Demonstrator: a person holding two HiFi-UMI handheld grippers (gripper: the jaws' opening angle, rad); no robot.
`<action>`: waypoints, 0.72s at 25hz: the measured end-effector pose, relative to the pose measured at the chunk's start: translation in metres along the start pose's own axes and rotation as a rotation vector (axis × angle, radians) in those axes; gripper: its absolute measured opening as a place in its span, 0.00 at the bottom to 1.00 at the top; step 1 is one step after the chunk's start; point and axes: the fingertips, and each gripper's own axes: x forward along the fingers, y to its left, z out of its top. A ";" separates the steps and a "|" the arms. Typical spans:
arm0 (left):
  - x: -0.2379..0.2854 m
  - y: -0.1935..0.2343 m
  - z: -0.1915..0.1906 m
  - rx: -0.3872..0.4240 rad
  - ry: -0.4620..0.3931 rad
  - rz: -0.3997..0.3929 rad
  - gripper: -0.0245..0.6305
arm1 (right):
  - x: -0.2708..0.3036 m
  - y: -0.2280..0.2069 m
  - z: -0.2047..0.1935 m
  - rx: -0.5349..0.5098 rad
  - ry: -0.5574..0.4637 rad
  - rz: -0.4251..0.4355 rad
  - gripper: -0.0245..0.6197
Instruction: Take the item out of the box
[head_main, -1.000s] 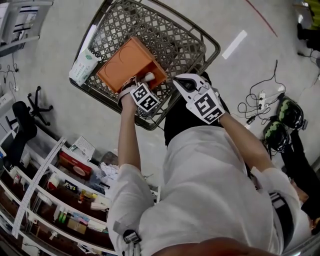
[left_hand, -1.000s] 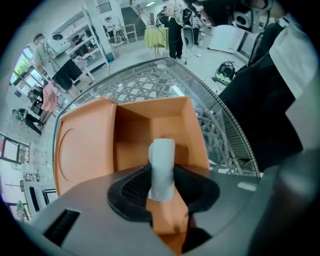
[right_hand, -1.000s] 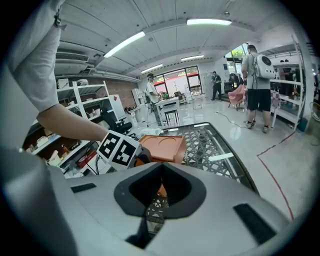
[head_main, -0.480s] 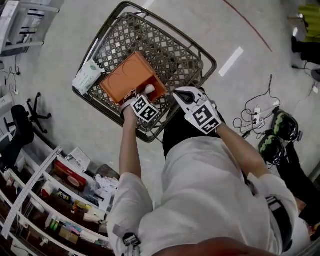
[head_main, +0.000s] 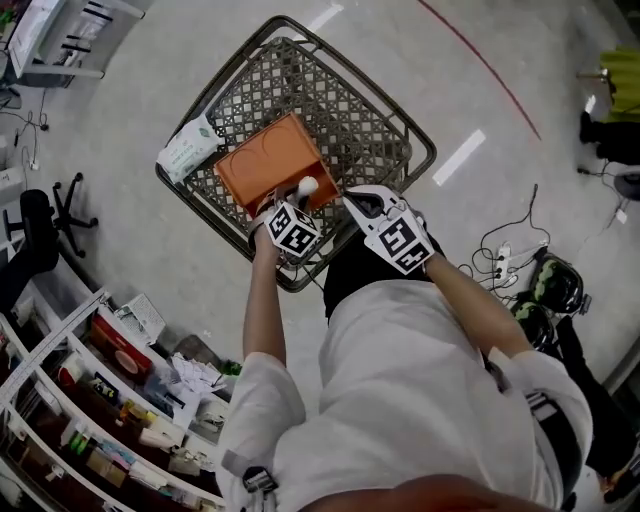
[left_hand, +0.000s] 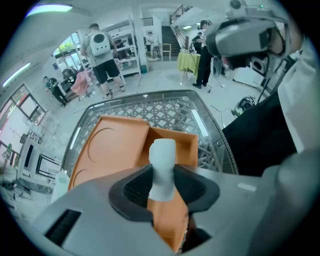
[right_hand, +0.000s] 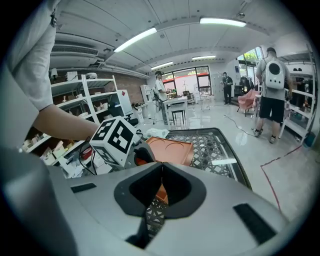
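An orange box (head_main: 272, 165) lies with its flap open inside a wire shopping cart (head_main: 375, 135). My left gripper (head_main: 298, 198) is shut on a small white bottle-like item (head_main: 307, 187) just above the box's near right corner. In the left gripper view the white item (left_hand: 162, 160) stands upright between the dark pads (left_hand: 134, 189), over the box's open compartment (left_hand: 175, 147). My right gripper (head_main: 356, 200) hovers shut and empty just right of the left one, above the cart's near rim. In the right gripper view its jaws (right_hand: 161, 181) meet, with the box (right_hand: 170, 149) ahead.
A white packet (head_main: 187, 150) lies at the cart's left edge. Shelves with goods (head_main: 110, 400) stand to my left, an office chair (head_main: 30, 240) beyond them. Cables and helmets (head_main: 545, 290) lie on the floor to the right. People stand in the distance (left_hand: 102, 50).
The head view has shifted, so the cart sits lower in the picture. Both grippers keep their places at the box's near corner, the left still holding the white item.
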 end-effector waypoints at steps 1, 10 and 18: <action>-0.004 0.000 0.003 -0.030 -0.022 0.005 0.25 | 0.001 0.002 0.002 -0.005 0.001 0.005 0.05; -0.046 0.001 0.016 -0.238 -0.184 0.068 0.25 | 0.012 0.018 0.020 -0.032 0.003 0.047 0.05; -0.091 0.004 0.011 -0.516 -0.353 0.171 0.25 | 0.023 0.035 0.034 -0.050 0.011 0.091 0.05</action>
